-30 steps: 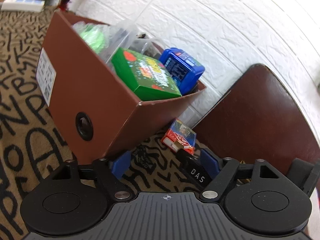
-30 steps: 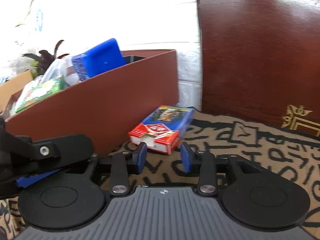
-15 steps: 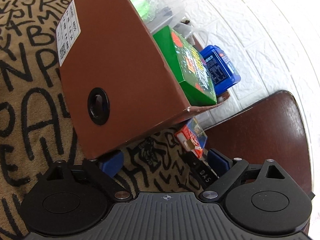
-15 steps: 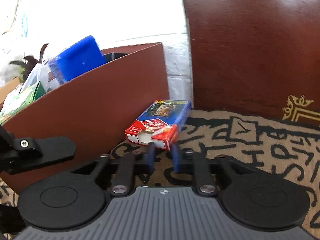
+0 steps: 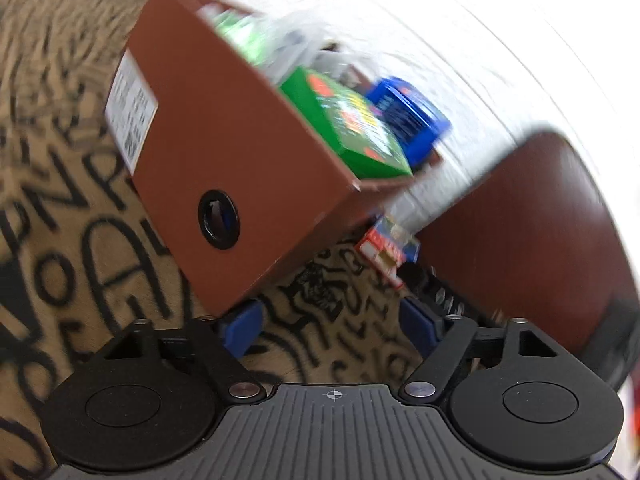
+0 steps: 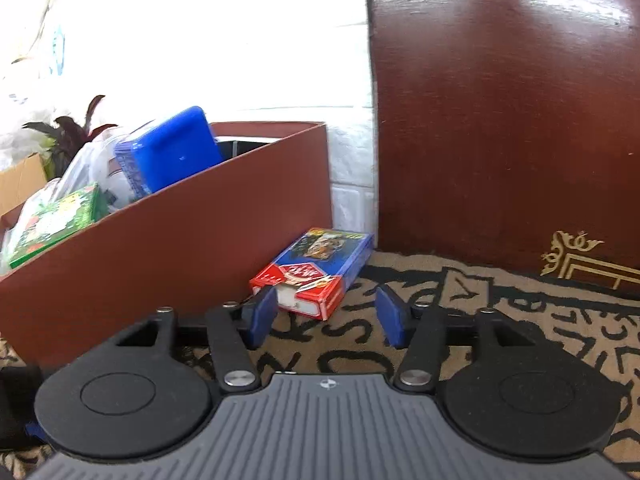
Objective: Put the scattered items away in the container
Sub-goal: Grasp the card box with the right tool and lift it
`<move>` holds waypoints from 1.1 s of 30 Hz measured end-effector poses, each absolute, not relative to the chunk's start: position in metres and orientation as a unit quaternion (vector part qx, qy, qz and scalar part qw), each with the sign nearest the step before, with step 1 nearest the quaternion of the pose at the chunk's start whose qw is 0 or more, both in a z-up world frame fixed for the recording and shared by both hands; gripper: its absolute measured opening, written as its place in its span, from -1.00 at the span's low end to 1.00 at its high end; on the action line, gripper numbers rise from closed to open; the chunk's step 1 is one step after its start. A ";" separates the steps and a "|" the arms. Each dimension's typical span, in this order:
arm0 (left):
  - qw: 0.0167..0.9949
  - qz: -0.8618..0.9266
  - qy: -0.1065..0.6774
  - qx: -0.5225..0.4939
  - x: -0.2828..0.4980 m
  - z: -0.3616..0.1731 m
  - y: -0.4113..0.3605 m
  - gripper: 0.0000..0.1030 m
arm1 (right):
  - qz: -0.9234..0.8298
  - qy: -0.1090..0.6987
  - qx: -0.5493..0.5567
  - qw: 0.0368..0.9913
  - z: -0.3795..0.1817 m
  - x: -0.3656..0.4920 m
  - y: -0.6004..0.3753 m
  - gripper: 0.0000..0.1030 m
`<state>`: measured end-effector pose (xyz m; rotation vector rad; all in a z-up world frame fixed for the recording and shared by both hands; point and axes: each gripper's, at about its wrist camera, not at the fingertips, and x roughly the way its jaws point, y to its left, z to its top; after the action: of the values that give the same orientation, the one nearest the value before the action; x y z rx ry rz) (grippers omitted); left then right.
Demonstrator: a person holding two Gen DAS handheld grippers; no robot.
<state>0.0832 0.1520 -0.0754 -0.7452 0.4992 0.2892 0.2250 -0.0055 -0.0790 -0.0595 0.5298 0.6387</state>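
Note:
A brown cardboard container [image 5: 240,152] [image 6: 180,232] stands on the patterned cloth, holding a green box [image 5: 352,132], a blue box [image 6: 172,148] and plastic bags. A red and blue card pack [image 6: 316,272] [image 5: 386,246] lies on the cloth beside the container's right wall. My right gripper [image 6: 325,318] is just short of the pack's near end; its jaws are opening and do not press on the pack. My left gripper [image 5: 329,326] is at the container's near corner. Its jaws are closing over bare cloth, with the left finger [image 5: 240,332] by the corner.
A dark wooden chair back [image 6: 500,120] rises right of the pack, against a white brick wall [image 6: 352,184]. A dark-leaved plant [image 6: 68,128] and a tan carton [image 6: 20,176] stand behind the container. The cloth [image 6: 500,320] extends right of my right gripper.
My right jaws went nearly shut in front of the card pack, then spread wide; the pack stays on the cloth. The left view has swung and is now blurred, its jaws slightly narrower.

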 end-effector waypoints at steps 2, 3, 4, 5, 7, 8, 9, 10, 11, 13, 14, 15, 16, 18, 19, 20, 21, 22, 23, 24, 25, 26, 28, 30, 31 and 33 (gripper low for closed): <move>0.909 0.136 0.259 -0.297 0.080 -0.074 0.146 0.46 | 0.308 0.254 -0.041 0.916 -0.080 0.222 -0.002 0.34; 0.913 0.137 0.268 -0.276 0.077 -0.073 0.144 0.39 | 0.309 0.253 -0.045 0.916 -0.080 0.221 0.000 0.38; 0.916 0.136 0.269 -0.264 0.074 -0.072 0.143 0.34 | 0.311 0.257 -0.044 0.914 -0.081 0.221 0.002 0.43; 0.918 0.136 0.266 -0.260 0.070 -0.072 0.143 0.31 | 0.312 0.261 -0.044 0.912 -0.082 0.221 0.004 0.45; 0.918 0.141 0.261 -0.263 0.063 -0.071 0.145 0.19 | 0.312 0.265 -0.049 0.911 -0.084 0.221 0.011 0.51; 0.918 0.144 0.258 -0.264 0.059 -0.070 0.146 0.18 | 0.312 0.265 -0.052 0.911 -0.084 0.221 0.014 0.52; 0.917 0.167 0.255 -0.257 0.055 -0.068 0.145 0.27 | 0.314 0.267 -0.055 0.909 -0.085 0.222 0.017 0.59; 0.916 0.211 0.241 -0.240 0.048 -0.065 0.145 0.38 | 0.315 0.269 -0.059 0.908 -0.086 0.223 0.020 0.59; 0.916 0.246 0.222 -0.227 0.040 -0.060 0.147 0.43 | 0.315 0.266 -0.063 0.909 -0.086 0.222 0.023 0.59; 0.915 0.256 0.201 -0.239 0.035 -0.057 0.156 0.69 | 0.315 0.267 -0.064 0.908 -0.088 0.225 0.029 0.60; 0.916 0.250 0.203 -0.239 0.039 -0.057 0.159 0.69 | 0.311 0.268 -0.064 0.909 -0.089 0.226 0.032 0.60; 0.918 0.248 0.207 -0.231 0.044 -0.059 0.159 0.70 | 0.308 0.269 -0.064 0.910 -0.090 0.227 0.035 0.60; 0.919 0.250 0.210 -0.223 0.048 -0.060 0.158 0.69 | 0.305 0.270 -0.064 0.911 -0.091 0.229 0.038 0.60; 0.915 0.259 0.213 -0.226 0.065 -0.063 0.153 0.70 | 0.287 0.267 -0.069 0.917 -0.093 0.232 0.043 0.60; 0.911 0.261 0.215 -0.236 0.073 -0.065 0.153 0.69 | 0.280 0.270 -0.068 0.919 -0.094 0.235 0.044 0.60; 0.908 0.261 0.217 -0.244 0.077 -0.067 0.154 0.69 | 0.277 0.279 -0.062 0.917 -0.095 0.239 0.043 0.60; 0.906 0.262 0.221 -0.250 0.080 -0.068 0.155 0.70 | 0.276 0.282 -0.057 0.917 -0.096 0.242 0.042 0.59; 0.903 0.262 0.228 -0.255 0.082 -0.071 0.158 0.70 | 0.274 0.279 -0.058 0.919 -0.096 0.243 0.043 0.54; 0.899 0.262 0.234 -0.261 0.083 -0.072 0.159 0.70 | 0.275 0.276 -0.060 0.919 -0.095 0.244 0.043 0.41; 0.897 0.260 0.239 -0.266 0.083 -0.073 0.160 0.70 | 0.279 0.277 -0.059 0.918 -0.095 0.245 0.043 0.01; 0.896 0.258 0.241 -0.270 0.081 -0.074 0.161 0.70 | 0.275 0.283 -0.061 0.917 -0.095 0.246 0.043 -0.08; 0.895 0.258 0.245 -0.271 0.080 -0.075 0.162 0.71 | 0.273 0.285 -0.060 0.917 -0.096 0.246 0.041 -0.11; 0.897 0.256 0.247 -0.263 0.079 -0.076 0.160 0.71 | 0.272 0.284 -0.056 0.918 -0.095 0.243 0.035 -0.40; 0.899 0.254 0.250 -0.256 0.077 -0.077 0.157 0.71 | 0.280 0.286 -0.050 0.915 -0.092 0.240 0.026 -0.49; 0.899 0.253 0.251 -0.255 0.076 -0.078 0.155 0.71 | 0.281 0.286 -0.054 0.914 -0.091 0.237 0.023 -0.49; 0.899 0.252 0.254 -0.254 0.074 -0.078 0.152 0.72 | 0.287 0.283 -0.065 0.913 -0.089 0.231 0.021 -0.49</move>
<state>0.0738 0.1523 -0.0779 -0.5258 0.5266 0.5215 0.2307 0.0205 -0.0892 -0.1330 0.5832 0.5912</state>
